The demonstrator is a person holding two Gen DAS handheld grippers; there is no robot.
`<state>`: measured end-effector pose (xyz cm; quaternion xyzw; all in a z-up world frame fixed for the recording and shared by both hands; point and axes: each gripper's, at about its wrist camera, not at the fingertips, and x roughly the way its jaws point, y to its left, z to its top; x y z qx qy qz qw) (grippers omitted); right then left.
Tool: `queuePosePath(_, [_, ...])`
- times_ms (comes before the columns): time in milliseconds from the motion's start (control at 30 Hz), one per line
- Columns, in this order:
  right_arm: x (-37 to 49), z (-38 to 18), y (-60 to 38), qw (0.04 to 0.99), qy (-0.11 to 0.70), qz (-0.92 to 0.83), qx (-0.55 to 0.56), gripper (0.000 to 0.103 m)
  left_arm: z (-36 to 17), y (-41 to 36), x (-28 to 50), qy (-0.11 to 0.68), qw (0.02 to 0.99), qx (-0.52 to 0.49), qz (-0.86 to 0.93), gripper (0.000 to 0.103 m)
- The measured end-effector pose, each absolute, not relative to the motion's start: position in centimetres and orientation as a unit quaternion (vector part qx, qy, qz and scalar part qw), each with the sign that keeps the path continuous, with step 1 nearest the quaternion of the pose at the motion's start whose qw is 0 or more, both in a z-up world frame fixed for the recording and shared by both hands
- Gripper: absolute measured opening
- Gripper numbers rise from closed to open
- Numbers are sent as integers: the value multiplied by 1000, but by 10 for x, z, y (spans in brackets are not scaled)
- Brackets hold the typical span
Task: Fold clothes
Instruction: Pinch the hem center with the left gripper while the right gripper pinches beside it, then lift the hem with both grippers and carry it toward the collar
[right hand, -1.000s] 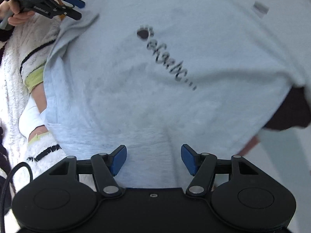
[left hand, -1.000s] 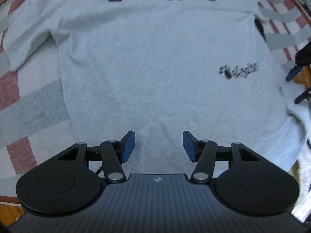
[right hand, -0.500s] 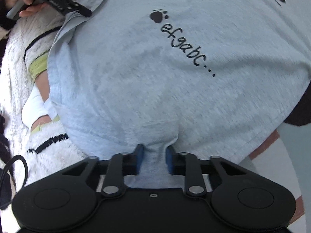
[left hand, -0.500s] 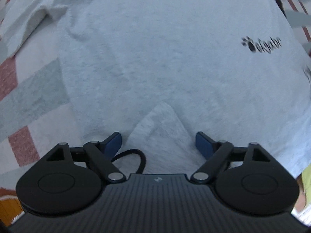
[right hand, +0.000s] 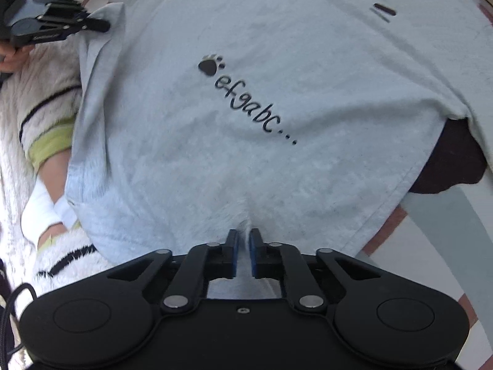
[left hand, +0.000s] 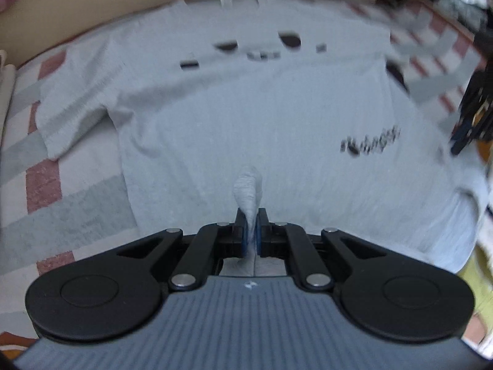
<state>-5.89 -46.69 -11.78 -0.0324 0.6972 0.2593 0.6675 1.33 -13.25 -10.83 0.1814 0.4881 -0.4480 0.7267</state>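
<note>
left wrist view: our left tool (left hand: 251,226) is clamped on a pinched ridge of the grey t-shirt (left hand: 246,117), near its bottom hem; the shirt lies spread flat, print up, on a checked rug (left hand: 46,203); this frame is blurred. right wrist view: our right tool (right hand: 243,252) is likewise closed on a small tuck of the same hem (right hand: 382,203), with the paw-print lettering (right hand: 246,101) ahead of it. judgement: we are at the start of a hem-to-collar fold. to do it well we should raise both tools evenly, keep the hem taut between them, and lay it square on the shoulders.
</note>
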Motion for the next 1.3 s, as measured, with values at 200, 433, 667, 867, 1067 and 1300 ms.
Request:
queuePosePath(200, [-60,-121,-465,648,710,274,-23,19,-109,-134,24,487,734,161,-445,5])
queuePosePath(433, [-51,-149,-465,585,762,277,15,62,-112,-135,23,480,742,163,-438,5])
queuePosePath(667, [-60,-126,-457,608,712,347,53,19,-99,-124,20,438,760,116,-466,5])
queuePosePath(867, [-57,-125,-466,631,707,314,66,17,-97,-128,16,424,774,119,-455,5])
queuePosePath(1067, [-43,-100,-482,696,658,280,67,16,-82,-128,30,405,800,104,-431,5])
queuePosePath(1300, [-16,-63,-514,789,565,225,87,16,-48,-134,97,384,839,12,-385,5])
